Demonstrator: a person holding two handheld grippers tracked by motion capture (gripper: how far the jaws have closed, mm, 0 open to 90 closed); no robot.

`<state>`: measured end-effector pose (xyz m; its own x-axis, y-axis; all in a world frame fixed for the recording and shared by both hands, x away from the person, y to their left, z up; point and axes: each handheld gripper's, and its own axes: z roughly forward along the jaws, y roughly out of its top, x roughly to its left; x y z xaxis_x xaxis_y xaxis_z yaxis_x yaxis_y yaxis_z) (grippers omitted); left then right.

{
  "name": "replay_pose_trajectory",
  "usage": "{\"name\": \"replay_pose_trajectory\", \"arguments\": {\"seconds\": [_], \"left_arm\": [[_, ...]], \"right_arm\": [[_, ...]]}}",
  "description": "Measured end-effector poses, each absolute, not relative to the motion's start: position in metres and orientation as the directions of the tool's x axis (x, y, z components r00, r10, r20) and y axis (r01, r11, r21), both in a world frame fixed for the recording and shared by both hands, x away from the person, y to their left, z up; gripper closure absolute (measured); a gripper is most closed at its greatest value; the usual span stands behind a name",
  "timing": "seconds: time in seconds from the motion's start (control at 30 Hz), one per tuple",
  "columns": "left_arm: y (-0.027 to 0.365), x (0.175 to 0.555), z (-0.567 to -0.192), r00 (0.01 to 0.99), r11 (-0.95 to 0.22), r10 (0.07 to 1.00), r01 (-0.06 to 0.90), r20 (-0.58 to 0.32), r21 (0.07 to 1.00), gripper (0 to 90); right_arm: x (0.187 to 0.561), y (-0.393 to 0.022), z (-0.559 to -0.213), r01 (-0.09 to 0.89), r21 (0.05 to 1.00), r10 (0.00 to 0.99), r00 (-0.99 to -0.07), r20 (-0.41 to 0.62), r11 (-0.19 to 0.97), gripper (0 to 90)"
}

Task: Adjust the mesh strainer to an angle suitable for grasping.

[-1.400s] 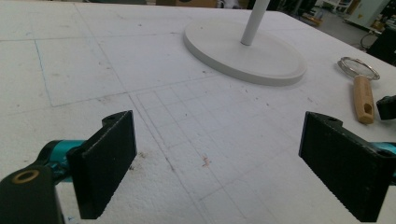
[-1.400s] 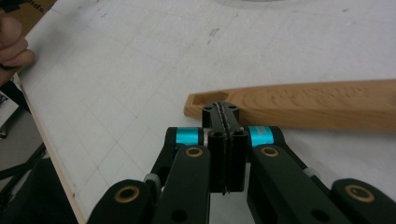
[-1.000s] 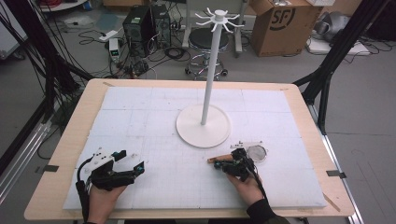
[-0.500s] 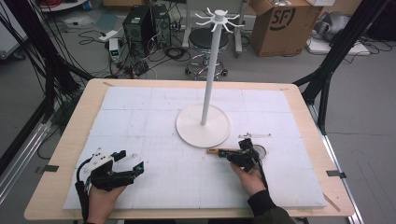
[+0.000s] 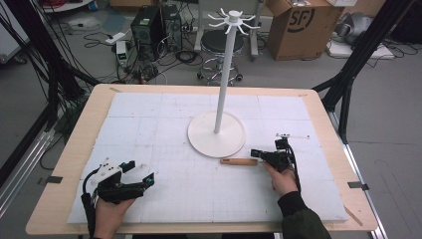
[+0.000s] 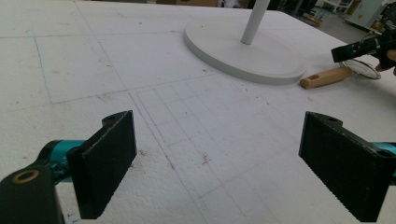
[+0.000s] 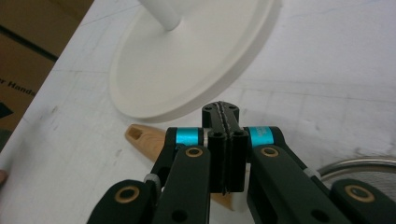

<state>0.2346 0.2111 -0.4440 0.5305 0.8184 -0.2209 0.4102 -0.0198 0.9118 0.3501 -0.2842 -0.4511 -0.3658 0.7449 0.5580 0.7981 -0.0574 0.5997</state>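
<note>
Item: my right gripper (image 5: 256, 153), jaws pressed together with nothing between, has been sliding away from my near edge toward the stand base (image 5: 216, 134). Left gripper (image 5: 135, 173) is resting with jaws wide apart, open white mat (image 5: 149, 119) ahead. Wooden-handled strainer (image 5: 240, 161) is lying just beside the base, under the right gripper's tips.

Left gripper (image 5: 141, 174) sits low at the near left, jaws spread wide, nothing between them. Right gripper (image 5: 255, 154) is over at the near right, pointing left, jaws pressed fully together.
</note>
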Motion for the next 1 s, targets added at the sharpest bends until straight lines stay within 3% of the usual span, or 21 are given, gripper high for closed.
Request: {"name": "replay_pose_trajectory", "arguments": {"seconds": [0.47, 1.0], "left_arm": [[0.212, 0.234, -0.444, 0.528, -0.015, 0.819, 0.408, -0.223, 0.913, 11.7], [0.212, 0.234, -0.444, 0.529, -0.014, 0.818, 0.409, -0.225, 0.912, 11.7]], "right_arm": [[0.334, -0.29, -0.454, 0.797, 0.602, 0.828, -0.371, 0.421, 0.05, 90.0], [0.276, -0.291, -0.45, 0.787, 0.611, 0.783, -0.433, 0.447, 0.087, 90.0]]}}
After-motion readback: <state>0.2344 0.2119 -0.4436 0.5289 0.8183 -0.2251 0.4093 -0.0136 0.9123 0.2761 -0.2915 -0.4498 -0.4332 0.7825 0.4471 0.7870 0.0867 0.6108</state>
